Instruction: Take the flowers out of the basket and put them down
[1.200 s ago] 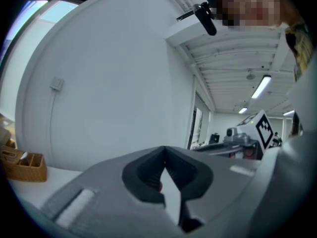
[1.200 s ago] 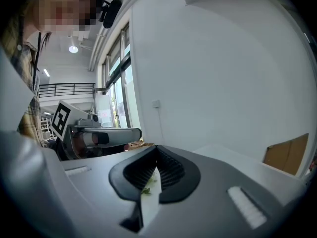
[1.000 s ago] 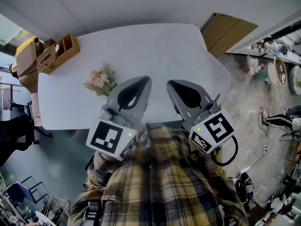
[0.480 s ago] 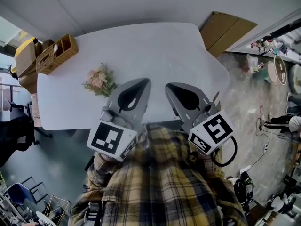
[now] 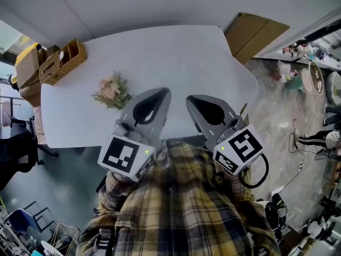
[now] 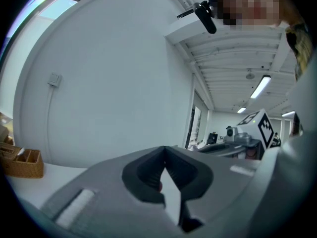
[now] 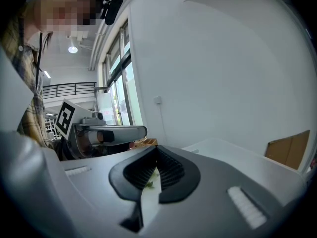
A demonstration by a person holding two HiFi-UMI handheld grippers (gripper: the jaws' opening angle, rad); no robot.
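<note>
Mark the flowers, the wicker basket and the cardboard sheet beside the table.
flowers (image 5: 110,89): head view, on the pink blooms at the bunch's middle.
wicker basket (image 5: 65,65): head view, on its woven side wall.
cardboard sheet (image 5: 250,36): head view, on its flat brown face.

White table (image 5: 181,57) against grey wall (image 5: 160,4); cardboard (image 5: 256,36) beside; speckled floor (image 5: 277,116).

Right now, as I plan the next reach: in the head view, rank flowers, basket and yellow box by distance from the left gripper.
1. Flowers, on the table just left of the left gripper.
2. Basket, far-left table corner.
3. Yellow box, off the table beyond the basket.
</note>
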